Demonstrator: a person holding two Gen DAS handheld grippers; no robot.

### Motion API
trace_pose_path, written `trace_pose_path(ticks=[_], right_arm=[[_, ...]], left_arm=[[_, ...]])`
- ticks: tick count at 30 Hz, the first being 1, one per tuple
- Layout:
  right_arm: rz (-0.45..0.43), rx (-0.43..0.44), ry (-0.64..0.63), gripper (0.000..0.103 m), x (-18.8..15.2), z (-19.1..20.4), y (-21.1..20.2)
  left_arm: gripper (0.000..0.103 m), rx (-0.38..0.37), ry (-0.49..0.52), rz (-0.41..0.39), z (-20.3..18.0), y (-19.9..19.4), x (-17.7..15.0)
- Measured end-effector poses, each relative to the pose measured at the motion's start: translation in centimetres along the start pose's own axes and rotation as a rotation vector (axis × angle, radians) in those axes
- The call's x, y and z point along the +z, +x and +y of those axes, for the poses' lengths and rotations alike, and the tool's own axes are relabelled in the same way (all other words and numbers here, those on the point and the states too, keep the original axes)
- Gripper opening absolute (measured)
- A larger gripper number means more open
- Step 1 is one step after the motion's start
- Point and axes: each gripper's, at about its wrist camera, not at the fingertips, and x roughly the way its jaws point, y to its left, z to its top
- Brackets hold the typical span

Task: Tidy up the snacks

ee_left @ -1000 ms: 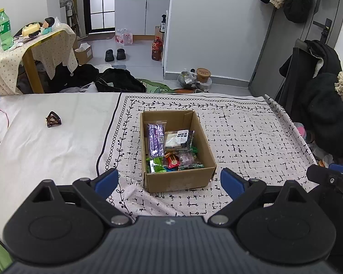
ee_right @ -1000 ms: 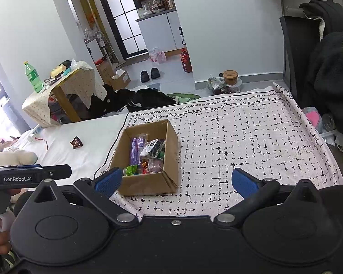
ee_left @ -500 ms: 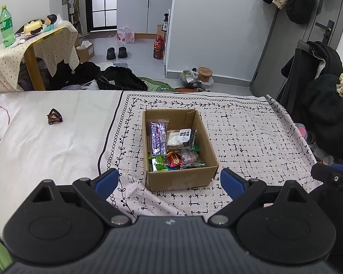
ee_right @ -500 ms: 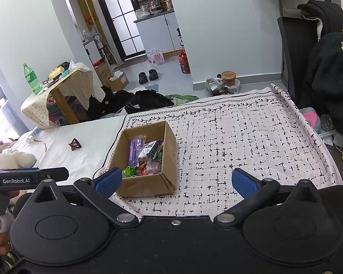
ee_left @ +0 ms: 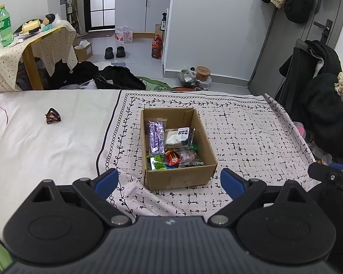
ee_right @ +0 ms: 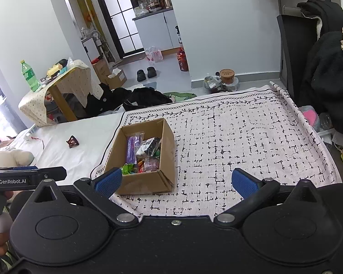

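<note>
We see an open cardboard box of snacks sitting on a black-and-white patterned cloth spread over a bed. Inside lie a purple packet at the far left, a black-and-white packet to its right, and green and red wrappers nearer us. Our left tool hangs open and empty just near of the box; our right tool is likewise open, the box at its left. A brown hair clip lies well left on the bed.
</note>
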Motion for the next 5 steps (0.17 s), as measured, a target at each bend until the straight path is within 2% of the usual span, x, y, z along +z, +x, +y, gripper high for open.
trace_pose_path(ticks=[5], right_arm=[[0.006, -0.011, -0.005, 0.103, -0.09, 0.04, 0.24]], left_arm=[[0.095, -0.006, 0.009, 0.007, -0.18, 0.2, -0.15]])
